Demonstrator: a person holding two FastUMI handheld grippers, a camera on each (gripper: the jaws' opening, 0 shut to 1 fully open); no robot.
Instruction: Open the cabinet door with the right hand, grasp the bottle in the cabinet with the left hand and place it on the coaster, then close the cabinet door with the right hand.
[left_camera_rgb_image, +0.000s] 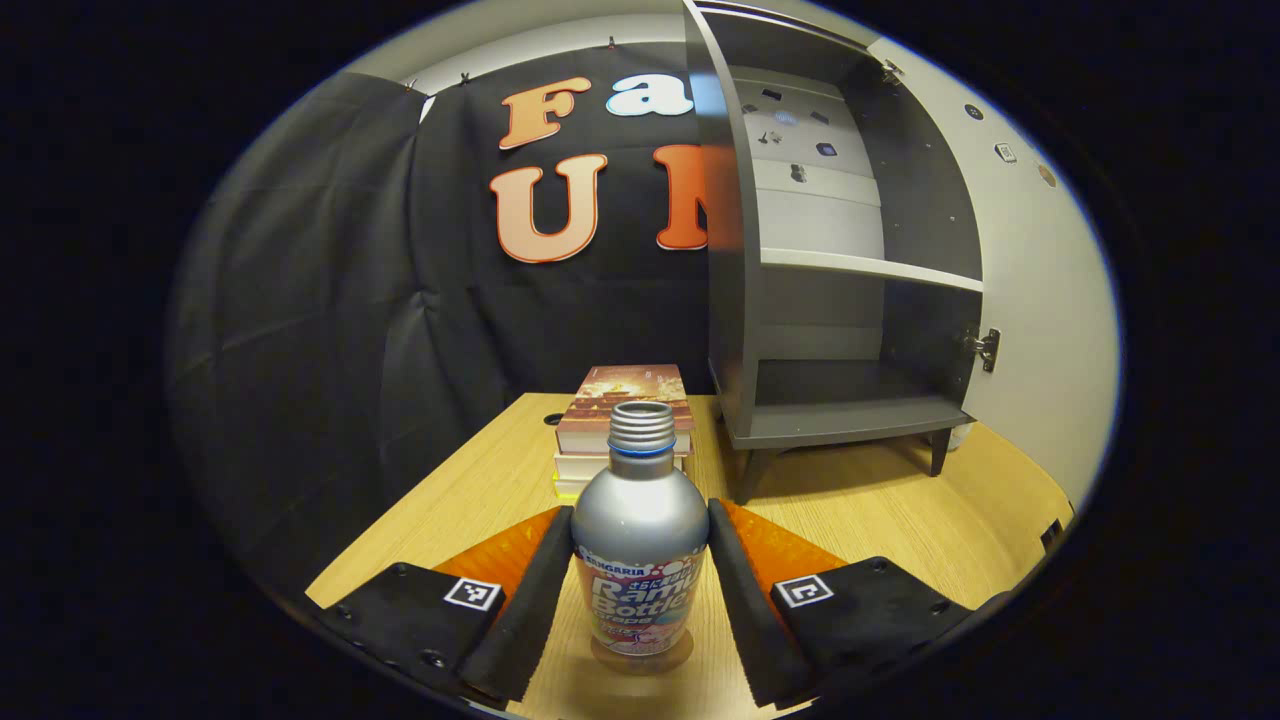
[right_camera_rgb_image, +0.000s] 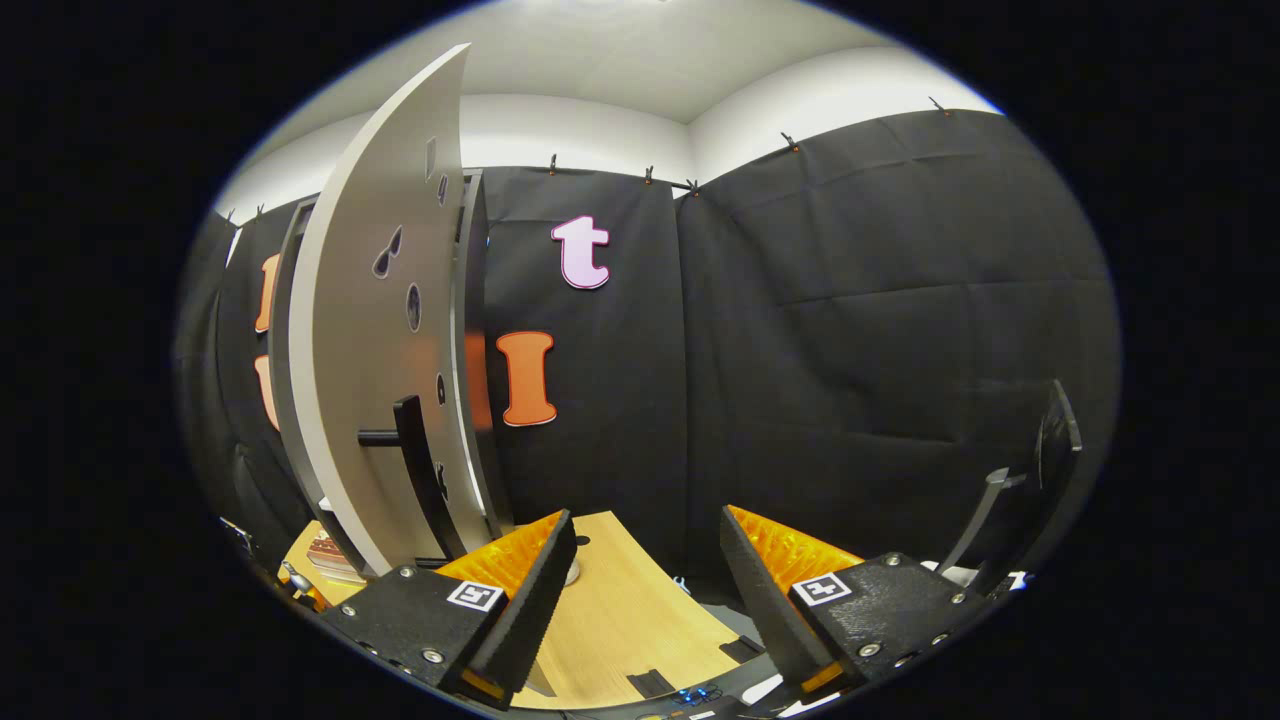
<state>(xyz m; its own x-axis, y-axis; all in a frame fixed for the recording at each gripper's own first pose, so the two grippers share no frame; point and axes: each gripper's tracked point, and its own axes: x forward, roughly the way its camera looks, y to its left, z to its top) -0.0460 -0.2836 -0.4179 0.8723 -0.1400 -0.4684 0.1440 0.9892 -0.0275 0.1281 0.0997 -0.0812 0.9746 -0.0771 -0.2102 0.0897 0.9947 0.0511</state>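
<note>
left gripper (left_camera_rgb_image: 640, 590): grape drink bottle (left_camera_rgb_image: 640, 545) flanked upright on desk (left_camera_rgb_image: 480, 490), grip undeterminable | right gripper (right_camera_rgb_image: 640, 590): spread, empty | cabinet door (right_camera_rgb_image: 375, 330): open

Readable text sits on the bottle (left_camera_rgb_image: 640, 540) label, near centre on the table: "SANGARIA" along the top band, then big "Ramu Bottle", a smaller word under it that looks like "Grape", partly blurred. Japanese characters beside the brand are too small to read. Book cover (left_camera_rgb_image: 628, 392) behind it: print illegible.
</note>
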